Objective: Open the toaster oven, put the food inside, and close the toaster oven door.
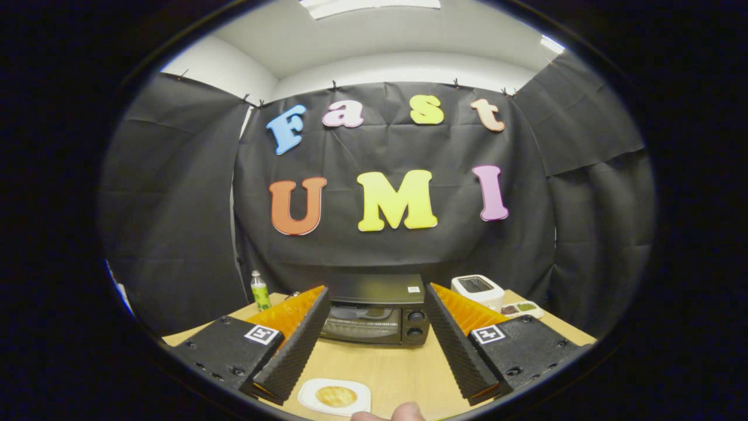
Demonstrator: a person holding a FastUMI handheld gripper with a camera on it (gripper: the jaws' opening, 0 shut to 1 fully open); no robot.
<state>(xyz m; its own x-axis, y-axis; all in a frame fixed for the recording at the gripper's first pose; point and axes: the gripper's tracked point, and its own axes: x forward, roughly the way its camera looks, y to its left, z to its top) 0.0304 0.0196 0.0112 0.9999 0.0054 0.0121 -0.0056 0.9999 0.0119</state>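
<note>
Tongs (374, 339) wide open, empty; oven (374, 316) shut at 12 o'clock; plated food (335, 396) between fingers, on counter (385, 368).

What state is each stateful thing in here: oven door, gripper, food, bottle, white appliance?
Toaster oven: door closed, standing on the table beyond the fingers.
Gripper: fingers open, spread apart, holding nothing.
Food: lying on a white plate, between the fingers and near their base, untouched.
Green bottle: upright, cap on.
White toaster: upright beside the oven; nothing can be seen in its slots.
</note>
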